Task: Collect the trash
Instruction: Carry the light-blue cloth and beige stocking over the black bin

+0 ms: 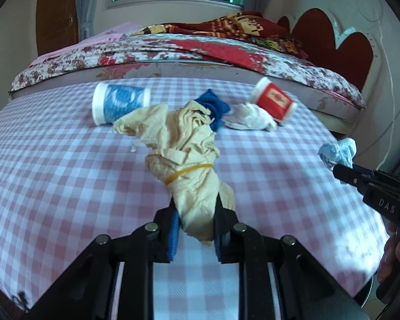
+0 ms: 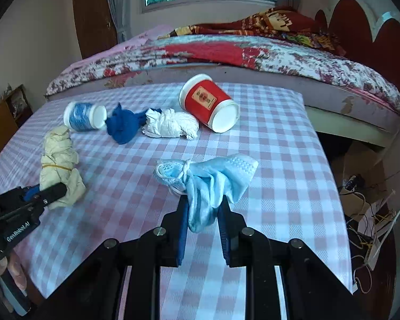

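Two handheld grippers work over a table draped in pink-and-white checked cloth (image 2: pixel 280 138), with a bed (image 1: pixel 173 50) in flowered and red covers just behind it. The left gripper (image 1: pixel 196 208) is clamped on the lower end of a cream bundle (image 1: pixel 189 154) of crumpled material bound by a yellow rubber band (image 1: pixel 189 172), near the middle of the cloth in its own view. The right gripper (image 2: pixel 204 205) pinches a wad of pale blue material (image 2: pixel 213 178) tied with white string, held toward the table's front edge. Four more pieces lie along the far side: a blue paper cup (image 2: pixel 84 116) on its side, a dark blue crumpled wad (image 2: pixel 124 126) just beside it, a white knotted bundle (image 2: pixel 170 126) touching that, and a red paper cup (image 2: pixel 210 104) tipped over at the end. Loose cables (image 2: pixel 365 213) lie on the floor to the right of the table.
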Demonstrator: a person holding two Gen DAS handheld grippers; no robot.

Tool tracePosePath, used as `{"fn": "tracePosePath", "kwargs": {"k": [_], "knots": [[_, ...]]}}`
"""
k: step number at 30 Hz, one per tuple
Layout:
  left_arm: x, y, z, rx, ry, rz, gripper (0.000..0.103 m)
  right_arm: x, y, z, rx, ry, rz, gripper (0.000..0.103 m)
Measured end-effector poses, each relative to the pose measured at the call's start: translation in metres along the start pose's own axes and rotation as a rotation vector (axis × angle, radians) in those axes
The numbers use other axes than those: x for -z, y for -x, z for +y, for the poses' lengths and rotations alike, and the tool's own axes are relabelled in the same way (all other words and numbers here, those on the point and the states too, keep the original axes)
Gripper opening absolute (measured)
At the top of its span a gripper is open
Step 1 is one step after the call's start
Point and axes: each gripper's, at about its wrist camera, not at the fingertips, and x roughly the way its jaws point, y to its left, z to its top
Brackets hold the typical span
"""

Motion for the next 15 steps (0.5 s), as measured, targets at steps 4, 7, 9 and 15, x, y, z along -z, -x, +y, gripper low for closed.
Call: {"fn": "tracePosePath", "kwargs": {"k": [4, 7, 9, 15], "knots": [[0.01, 0.019, -0.017, 0.018, -0.02, -0.019, 0.022, 0.01, 0.03, -0.003, -0.002, -0.023, -0.038, 0.021], [0.015, 0.032, -0.027, 0.035, -0.03, -0.035, 0.022, 0.018, 0.05, -0.002, 0.007, -0.018, -0.057, 0.021], [0.019, 0.041, -0.033, 0.047, -0.04, -0.046, 0.022, 0.025, 0.065, -0.001, 0.015, -0.016, -0.071, 0.021], [0.032, 0.068, -0.052, 0.071, -0.077, -0.075, 0.022, 0.045, 0.101, -0.006, 0.033, -0.037, -0.103, 0.021]]}}
